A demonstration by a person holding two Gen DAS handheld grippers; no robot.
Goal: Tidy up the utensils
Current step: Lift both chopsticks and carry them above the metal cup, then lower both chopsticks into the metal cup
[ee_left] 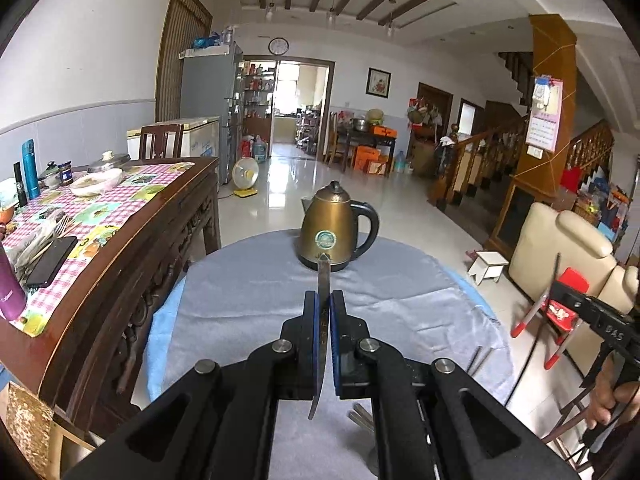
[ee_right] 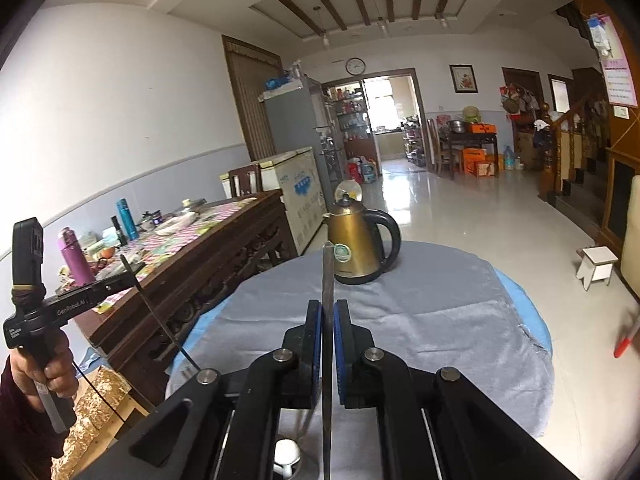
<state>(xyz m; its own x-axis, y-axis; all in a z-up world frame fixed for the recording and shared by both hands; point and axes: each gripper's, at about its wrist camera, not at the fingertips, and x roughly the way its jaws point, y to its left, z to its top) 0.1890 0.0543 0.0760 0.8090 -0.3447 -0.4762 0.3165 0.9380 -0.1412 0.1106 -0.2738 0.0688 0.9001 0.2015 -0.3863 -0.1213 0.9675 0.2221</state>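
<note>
My left gripper point(ee_left: 323, 294) is shut on a thin steel utensil point(ee_left: 322, 276) that I see edge-on, its tip up towards the kettle. My right gripper point(ee_right: 328, 302) is shut on a flat steel utensil point(ee_right: 328, 268), also edge-on and upright. Both hang above a round table with a grey cloth point(ee_left: 248, 300). The right gripper point(ee_left: 554, 292) shows at the right edge of the left wrist view, and the left gripper point(ee_right: 128, 278) at the left of the right wrist view with its utensil point(ee_right: 160, 320) slanting down. More metal handles point(ee_left: 360, 416) lie on the cloth under the left gripper.
A brass-coloured electric kettle point(ee_left: 336, 232) stands at the table's far edge. A dark wooden sideboard point(ee_left: 132, 264) with bottles, dishes and a phone runs along the left. A cream armchair point(ee_left: 560, 248), a small white stool point(ee_left: 488, 266) and red-tipped legs point(ee_left: 524, 320) stand to the right.
</note>
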